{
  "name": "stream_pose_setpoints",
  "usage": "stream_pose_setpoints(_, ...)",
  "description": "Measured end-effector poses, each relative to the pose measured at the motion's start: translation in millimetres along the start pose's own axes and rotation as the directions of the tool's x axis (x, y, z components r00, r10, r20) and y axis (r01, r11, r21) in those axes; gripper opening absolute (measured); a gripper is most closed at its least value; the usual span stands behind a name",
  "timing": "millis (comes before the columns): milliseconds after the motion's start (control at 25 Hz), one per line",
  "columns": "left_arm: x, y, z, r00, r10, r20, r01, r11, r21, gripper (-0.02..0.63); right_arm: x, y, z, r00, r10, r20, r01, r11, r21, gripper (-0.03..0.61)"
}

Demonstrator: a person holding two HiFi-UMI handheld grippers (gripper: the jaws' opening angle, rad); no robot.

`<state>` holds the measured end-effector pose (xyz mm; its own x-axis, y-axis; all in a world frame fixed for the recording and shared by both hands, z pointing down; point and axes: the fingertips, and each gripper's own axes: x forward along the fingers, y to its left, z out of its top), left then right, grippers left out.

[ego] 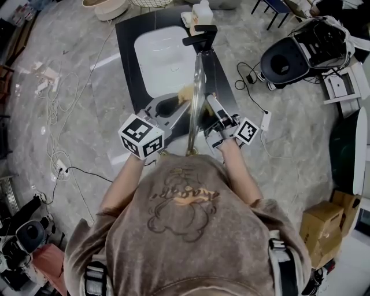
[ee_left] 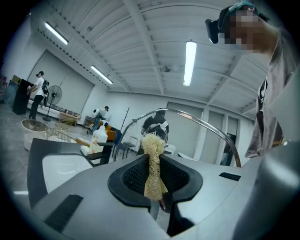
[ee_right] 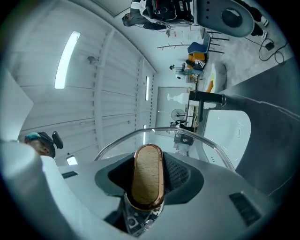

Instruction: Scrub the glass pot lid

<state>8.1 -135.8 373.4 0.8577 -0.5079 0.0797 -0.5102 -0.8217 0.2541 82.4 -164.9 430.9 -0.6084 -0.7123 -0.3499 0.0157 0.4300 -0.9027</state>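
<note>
The glass pot lid [ego: 197, 87] stands on edge between my two grippers, so the head view shows it as a thin upright line. Its wooden knob [ee_right: 146, 176] with a copper rim sits between the right gripper's jaws; my right gripper [ee_right: 147, 185] [ego: 218, 118] is shut on it. The lid's metal rim [ee_right: 206, 143] arcs beyond the knob. My left gripper [ee_left: 157, 187] [ego: 173, 108] is shut on a tan loofah scrubber [ee_left: 152, 164] [ego: 186, 93], whose frayed end is at the lid's other face. The lid rim [ee_left: 206, 126] curves above the scrubber.
Beyond the lid lies a dark counter [ego: 127, 63] with a white sink basin [ego: 159, 49] and a black faucet [ego: 200, 36]. A white bottle [ego: 202, 11] stands behind it. Cables [ego: 63, 115], a round appliance [ego: 286, 60] and a cardboard box [ego: 324, 222] sit on the floor.
</note>
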Motion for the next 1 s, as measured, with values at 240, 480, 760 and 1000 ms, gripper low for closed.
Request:
stream_pose_setpoints(240, 14.2, -11.5, -2.0, 0.997, -0.079, 0.008, 0.079, 0.997, -0.015, 0.074, 5.3, 3.9, -8.3, 0.999, 0.041, -0.018, -0.040, 0.998, 0.039, 0.172)
stream_pose_setpoints(480, 22.5, -5.9, 0.8, 0.998, -0.067, 0.005, 0.067, 0.998, 0.006, 0.074, 4.2, 12.3, -9.4, 0.997, 0.080, -0.022, -0.078, 0.995, 0.066, 0.172)
stream_pose_setpoints(760, 36.2, 14.6, -0.7, 1.000, -0.021, -0.013, 0.021, 0.999, 0.030, 0.074, 5.7, 19.5, -11.7, 0.993, 0.112, -0.031, -0.109, 0.989, 0.095, 0.172)
stream_pose_setpoints(1000, 48.0, 38.6, -12.2, 0.999, 0.026, -0.031, -0.026, 1.000, 0.005, 0.074, 5.0, 20.1, -12.6, 0.992, 0.129, -0.015, -0.126, 0.984, 0.128, 0.172)
